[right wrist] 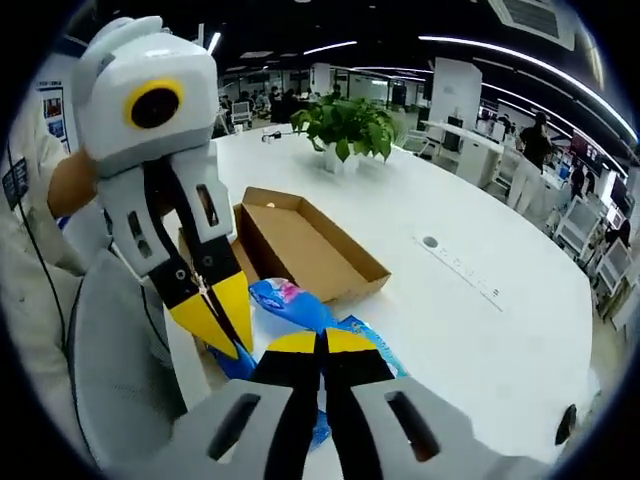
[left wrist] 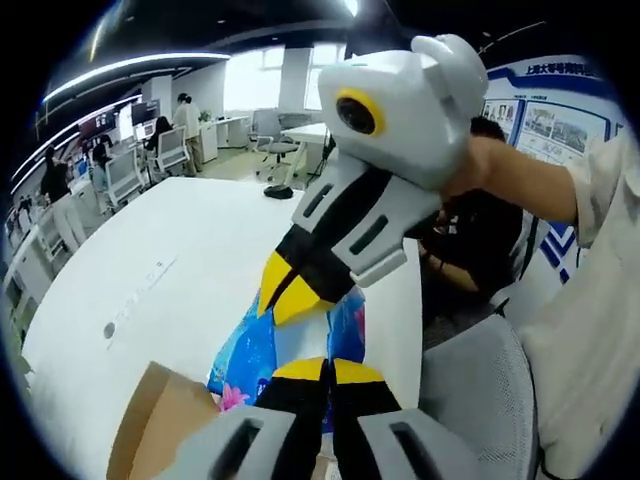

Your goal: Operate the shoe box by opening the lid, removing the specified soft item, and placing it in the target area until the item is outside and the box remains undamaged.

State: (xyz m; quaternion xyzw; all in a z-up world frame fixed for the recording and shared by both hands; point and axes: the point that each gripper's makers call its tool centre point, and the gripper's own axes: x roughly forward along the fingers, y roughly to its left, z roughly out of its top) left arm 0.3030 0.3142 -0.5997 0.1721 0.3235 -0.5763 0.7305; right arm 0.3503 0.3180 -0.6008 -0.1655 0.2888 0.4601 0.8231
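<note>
A blue soft packet with pink flower print [left wrist: 248, 352] [right wrist: 290, 300] hangs at the near table edge, just beside the open brown shoe box [right wrist: 300, 245] [left wrist: 160, 420]. My left gripper [left wrist: 330, 370] is shut with its yellow tips pinching the packet's near edge; in the right gripper view it comes in from the left [right wrist: 220, 318]. My right gripper [right wrist: 320, 342] is also shut on the packet, and it reaches down from the upper right in the left gripper view [left wrist: 285, 295]. The two pairs of tips are close together.
The white table [left wrist: 180, 250] [right wrist: 480, 230] stretches away from the box. A potted green plant [right wrist: 345, 125] stands at its far end. A grey chair back [left wrist: 480, 400] and a person's sleeve [left wrist: 590, 300] are at the near side. Desks and chairs fill the room behind.
</note>
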